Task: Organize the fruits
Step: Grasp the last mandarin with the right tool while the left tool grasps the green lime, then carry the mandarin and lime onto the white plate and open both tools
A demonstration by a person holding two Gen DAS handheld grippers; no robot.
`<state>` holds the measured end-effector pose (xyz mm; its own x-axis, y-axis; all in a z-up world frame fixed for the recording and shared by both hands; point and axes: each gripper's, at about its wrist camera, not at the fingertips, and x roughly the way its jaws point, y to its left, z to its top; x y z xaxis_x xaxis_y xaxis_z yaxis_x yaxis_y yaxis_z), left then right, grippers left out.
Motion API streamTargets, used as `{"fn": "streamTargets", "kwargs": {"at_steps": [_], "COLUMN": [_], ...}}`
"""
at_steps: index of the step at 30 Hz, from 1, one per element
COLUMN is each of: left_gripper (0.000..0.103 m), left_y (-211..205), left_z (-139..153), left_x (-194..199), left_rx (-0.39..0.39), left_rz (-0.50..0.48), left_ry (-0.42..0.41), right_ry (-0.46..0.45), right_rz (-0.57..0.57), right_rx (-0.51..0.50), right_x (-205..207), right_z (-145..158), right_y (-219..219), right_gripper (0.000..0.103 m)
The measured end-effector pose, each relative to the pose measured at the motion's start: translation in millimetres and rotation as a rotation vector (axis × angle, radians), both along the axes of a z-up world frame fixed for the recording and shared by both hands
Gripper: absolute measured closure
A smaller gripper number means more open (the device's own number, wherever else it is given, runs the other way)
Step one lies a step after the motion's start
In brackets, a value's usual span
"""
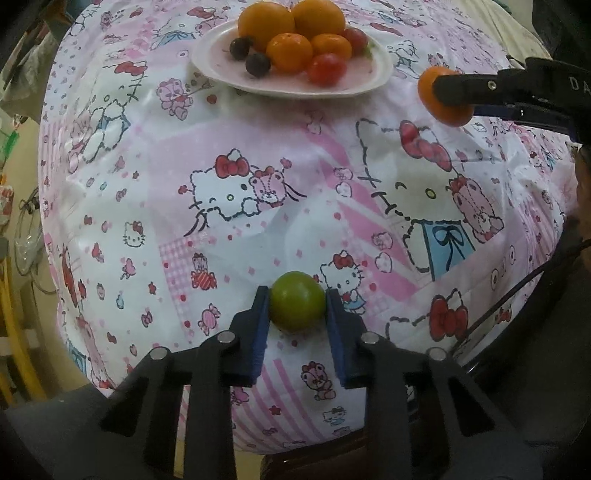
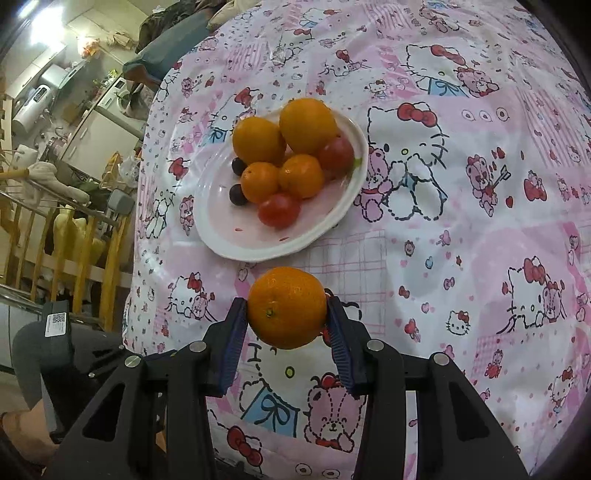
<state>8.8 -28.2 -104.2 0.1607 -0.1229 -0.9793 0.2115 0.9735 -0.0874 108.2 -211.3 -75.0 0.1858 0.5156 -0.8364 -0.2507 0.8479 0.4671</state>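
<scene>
My left gripper (image 1: 297, 306) is shut on a green lime (image 1: 297, 305), held over the near part of the table. My right gripper (image 2: 287, 310) is shut on a small orange (image 2: 287, 307), just short of the white plate (image 2: 229, 240); it also shows in the left wrist view (image 1: 448, 96) at the right, with the orange (image 1: 428, 86) between its fingers. The plate (image 1: 221, 70) at the far side holds two large oranges (image 1: 266, 24), two small oranges (image 1: 290, 51), two red tomatoes (image 1: 327, 68) and two dark grapes (image 1: 258, 63).
A pink and white Hello Kitty cloth (image 1: 258, 206) covers the table. Beyond the table's left edge are wooden railings (image 2: 55, 236) and kitchen clutter (image 2: 74, 110). A black cable (image 1: 517, 291) runs along the right edge.
</scene>
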Motion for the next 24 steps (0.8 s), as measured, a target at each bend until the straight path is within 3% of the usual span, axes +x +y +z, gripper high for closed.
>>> {"fn": "streamTargets", "kwargs": {"at_steps": [8, 14, 24], "left_gripper": [0.079, 0.079, 0.079], "left_y": [17.7, 27.9, 16.3], "left_z": [20.3, 55.5, 89.5], "left_x": [3.3, 16.1, 61.6], "left_rx": [-0.068, -0.093, -0.067], "left_rz": [0.037, 0.066, 0.077], "left_ry": [-0.027, -0.126, -0.217], "right_ry": [0.007, -0.012, -0.068], "right_rz": [-0.012, -0.041, -0.114], "right_rx": [-0.002, 0.023, 0.075], "right_x": [2.3, 3.3, 11.6], "right_z": [-1.8, 7.5, 31.3], "right_y": [-2.1, -12.8, -37.9], "right_gripper": [0.058, 0.058, 0.058]}}
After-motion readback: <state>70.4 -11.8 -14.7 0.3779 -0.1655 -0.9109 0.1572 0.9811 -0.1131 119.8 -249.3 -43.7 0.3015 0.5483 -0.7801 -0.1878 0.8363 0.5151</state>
